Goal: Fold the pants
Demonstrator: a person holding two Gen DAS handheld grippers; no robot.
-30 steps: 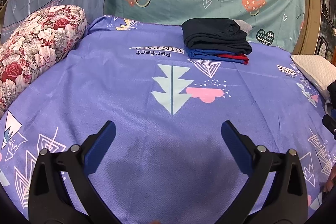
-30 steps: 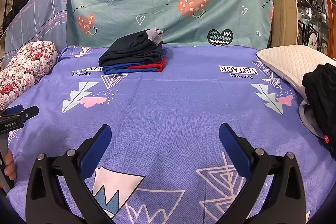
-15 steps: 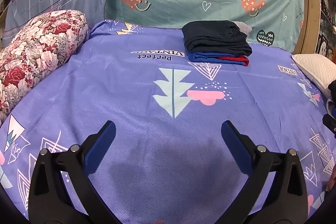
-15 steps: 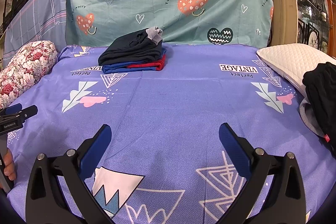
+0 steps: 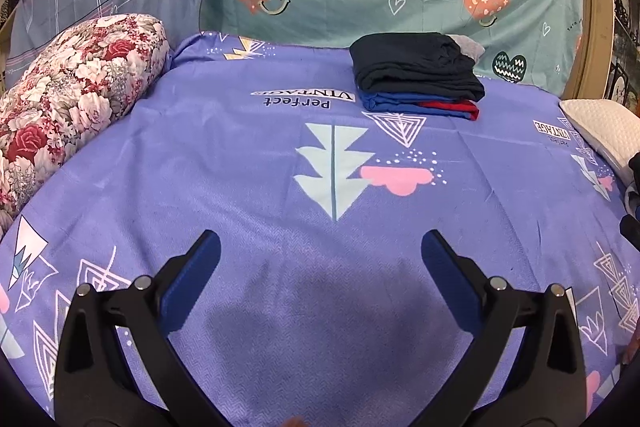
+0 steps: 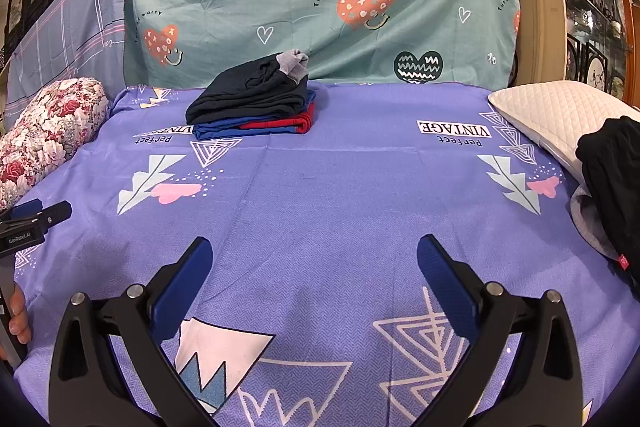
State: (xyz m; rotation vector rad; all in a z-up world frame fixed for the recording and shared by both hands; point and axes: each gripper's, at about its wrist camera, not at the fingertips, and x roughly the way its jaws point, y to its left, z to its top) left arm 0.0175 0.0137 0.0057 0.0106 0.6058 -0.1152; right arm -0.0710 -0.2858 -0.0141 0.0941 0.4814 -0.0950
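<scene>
Both claws hung over the purple bedsheet [image 6: 320, 195] with jaws spread wide and nothing in them. The pants still to be folded, a dark crumpled heap [image 6: 612, 179], lay off at the bed's right edge, draped partly over the white pillow [image 6: 552, 107]. That put them far nearer the right claw [image 6: 314, 259] than the left claw [image 5: 320, 251]. The folded stack [image 6: 252, 99] sat well back by the headboard, apart from both.
</scene>
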